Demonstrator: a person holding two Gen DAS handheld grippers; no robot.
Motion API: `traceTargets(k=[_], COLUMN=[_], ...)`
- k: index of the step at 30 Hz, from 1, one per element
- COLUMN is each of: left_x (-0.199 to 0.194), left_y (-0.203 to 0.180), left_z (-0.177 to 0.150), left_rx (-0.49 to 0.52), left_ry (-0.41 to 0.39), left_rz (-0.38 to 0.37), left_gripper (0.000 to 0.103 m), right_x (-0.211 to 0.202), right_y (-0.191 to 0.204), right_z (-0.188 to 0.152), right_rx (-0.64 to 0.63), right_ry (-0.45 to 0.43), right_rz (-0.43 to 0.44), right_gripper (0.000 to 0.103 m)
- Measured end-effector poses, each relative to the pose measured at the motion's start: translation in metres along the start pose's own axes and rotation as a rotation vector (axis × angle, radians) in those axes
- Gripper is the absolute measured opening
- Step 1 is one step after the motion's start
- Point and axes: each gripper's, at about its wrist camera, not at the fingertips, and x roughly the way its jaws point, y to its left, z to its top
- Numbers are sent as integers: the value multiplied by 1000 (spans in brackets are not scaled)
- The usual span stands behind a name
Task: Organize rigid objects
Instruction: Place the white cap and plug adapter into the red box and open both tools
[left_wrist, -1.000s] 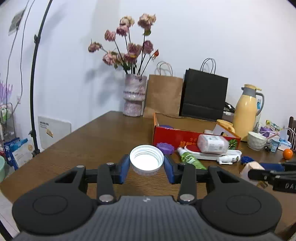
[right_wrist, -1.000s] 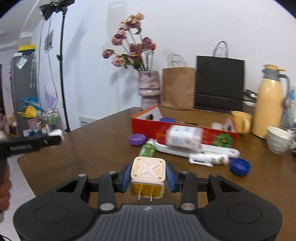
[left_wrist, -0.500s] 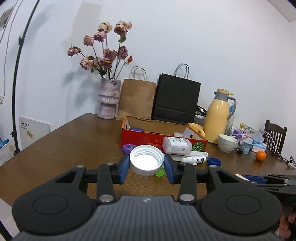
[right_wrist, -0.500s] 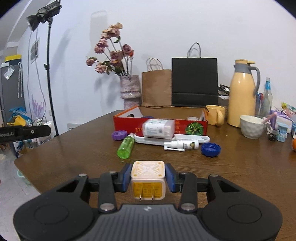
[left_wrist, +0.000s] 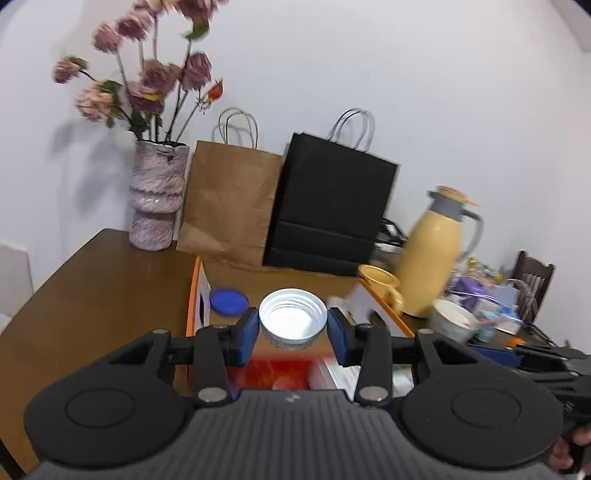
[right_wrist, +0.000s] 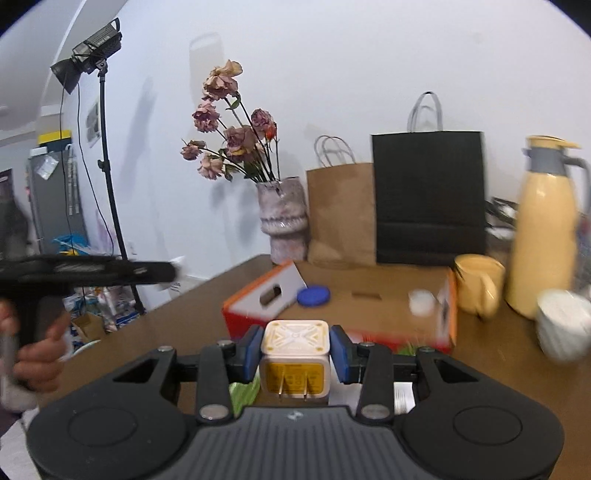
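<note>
My left gripper (left_wrist: 292, 328) is shut on a white screw lid (left_wrist: 292, 318), held open side up above the near edge of the red cardboard box (left_wrist: 207, 295). A blue lid (left_wrist: 229, 301) lies inside the box at its left end. My right gripper (right_wrist: 294, 352) is shut on a white and yellow plug adapter (right_wrist: 294, 360), prongs towards the camera, just in front of the same box (right_wrist: 258, 291). The blue lid (right_wrist: 313, 296) and a small white cap (right_wrist: 421, 301) lie in the box.
Behind the box stand a vase of dried roses (left_wrist: 157, 195), a brown paper bag (left_wrist: 229, 206) and a black bag (left_wrist: 328, 218). A yellow mug (right_wrist: 476, 290), a yellow thermos (right_wrist: 546, 236) and a white bowl (right_wrist: 563, 325) stand right. A light stand (right_wrist: 107, 177) is left.
Both grippers have moved forward and up towards the red box. The left one now holds the lid over the box; the loose items in front of the box have dropped below view.
</note>
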Motion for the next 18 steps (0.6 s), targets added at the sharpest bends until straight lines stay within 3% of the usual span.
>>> traceTargets(k=[5, 11, 14, 16, 18], left_x=[133, 262, 295, 306, 314], left_y=[21, 28, 30, 26, 26], left_z=[47, 43, 29, 24, 24], left_rx=[-24, -17, -7, 25, 26], left_ry=[176, 319, 373, 379, 408], left_rz=[52, 76, 44, 69, 107], left_gripper=[41, 41, 42, 44, 56], right_x=[114, 232, 272, 293, 305], right_y=[-47, -113, -130, -136, -138], right_z=[50, 64, 59, 55, 50], right_rx=[33, 166, 155, 146, 126], right_ry=[107, 264, 341, 381, 421], right_rz=[8, -106, -172, -219, -225], right_gripper=[38, 38, 38, 38, 40])
